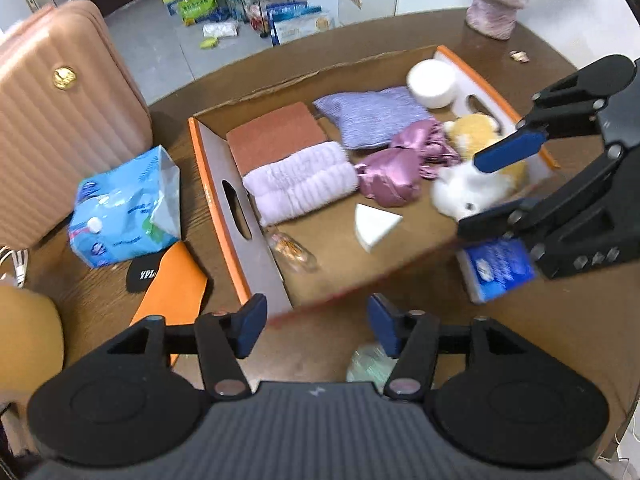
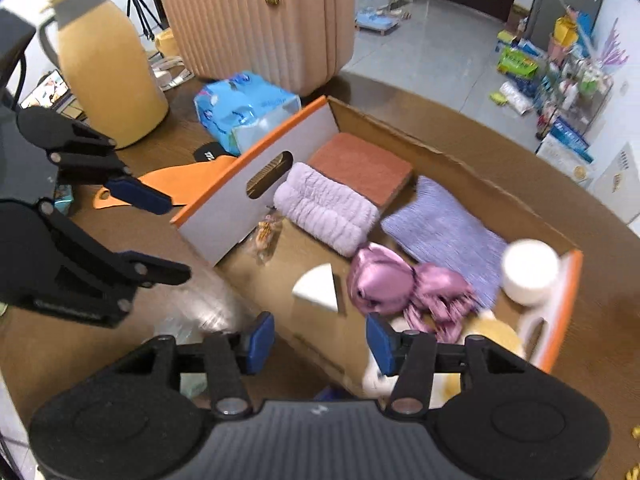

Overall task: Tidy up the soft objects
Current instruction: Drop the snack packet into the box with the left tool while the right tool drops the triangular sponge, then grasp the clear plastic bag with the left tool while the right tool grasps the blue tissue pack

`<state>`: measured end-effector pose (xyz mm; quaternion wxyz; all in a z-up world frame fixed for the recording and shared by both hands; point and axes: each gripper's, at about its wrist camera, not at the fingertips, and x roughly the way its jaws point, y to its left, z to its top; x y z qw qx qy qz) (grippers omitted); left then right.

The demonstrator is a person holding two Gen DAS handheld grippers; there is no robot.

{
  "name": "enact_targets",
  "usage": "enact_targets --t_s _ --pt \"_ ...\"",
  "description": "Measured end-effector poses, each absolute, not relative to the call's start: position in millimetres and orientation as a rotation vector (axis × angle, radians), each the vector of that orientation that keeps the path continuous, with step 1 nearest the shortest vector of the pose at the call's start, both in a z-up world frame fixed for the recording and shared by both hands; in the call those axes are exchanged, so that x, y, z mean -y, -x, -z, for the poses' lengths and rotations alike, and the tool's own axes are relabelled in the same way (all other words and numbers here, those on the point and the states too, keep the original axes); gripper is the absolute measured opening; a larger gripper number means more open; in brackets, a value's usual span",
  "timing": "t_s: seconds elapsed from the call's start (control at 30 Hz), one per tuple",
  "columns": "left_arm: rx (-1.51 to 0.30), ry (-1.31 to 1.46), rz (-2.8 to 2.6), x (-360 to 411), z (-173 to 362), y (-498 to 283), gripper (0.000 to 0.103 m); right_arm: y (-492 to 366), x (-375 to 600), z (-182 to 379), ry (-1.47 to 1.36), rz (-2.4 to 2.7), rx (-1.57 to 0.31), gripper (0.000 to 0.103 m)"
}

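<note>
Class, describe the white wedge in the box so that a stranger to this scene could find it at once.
Find the open cardboard box with orange rims on the wooden table. On its bare floor, in front of the shiny pink satin bundle, lies the white wedge. It alone is hard-edged, triangular and plain white.

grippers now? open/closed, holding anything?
Left gripper: open, holding nothing.
Right gripper: open, holding nothing.

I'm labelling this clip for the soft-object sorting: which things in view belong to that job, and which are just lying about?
Belongs to the job:
cardboard box
rust towel
lilac fluffy towel
purple cloth
pink satin piece
plush toy

Just lying about:
tissue pack
pink suitcase
yellow jug
</note>
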<state>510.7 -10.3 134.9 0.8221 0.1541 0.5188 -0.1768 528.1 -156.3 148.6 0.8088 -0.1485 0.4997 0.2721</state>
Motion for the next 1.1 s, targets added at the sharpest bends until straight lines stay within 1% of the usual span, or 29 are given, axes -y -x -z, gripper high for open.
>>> enact_targets --t_s 0.07,0.13,0.17,0.2,0.3,0.4,0.6,0.8,1.1 --pt "-1.083 -0.327 0.377 10 -144 -488 0.066 -505 167 -162 0.322 -0.579 -1.04 0.052" --pt "-1.078 -0.327 0.377 10 -147 -464 0.066 -482 176 -172 0.327 -0.583 -1.021 0.054" --pt "-1.078 -0.331 0.37 10 -148 -452 0.067 -471 180 -174 0.33 -0.585 -1.013 0.054" --pt "-1.078 -0.34 0.365 10 -147 -437 0.071 -459 184 -177 0.336 -0.59 -1.006 0.054" --pt "-1.078 -0.35 0.383 9 -141 -403 0.073 -427 191 -176 0.34 -0.611 -0.988 0.056" --pt "-1.098 -0.324 0.408 7 -124 -373 0.074 -400 196 -163 0.317 -0.652 -0.993 0.057" --pt "-1.132 -0.331 0.448 1 -80 -332 0.075 -356 186 -102 0.338 -0.734 -1.102 0.057" --pt "-1.138 -0.284 0.441 -15 -62 -332 0.075 -352 176 -72 0.317 -0.77 -1.145 0.057" --pt "-1.127 -0.313 0.443 -21 -56 -387 0.075 -401 139 -76 0.324 -0.75 -1.105 0.057"
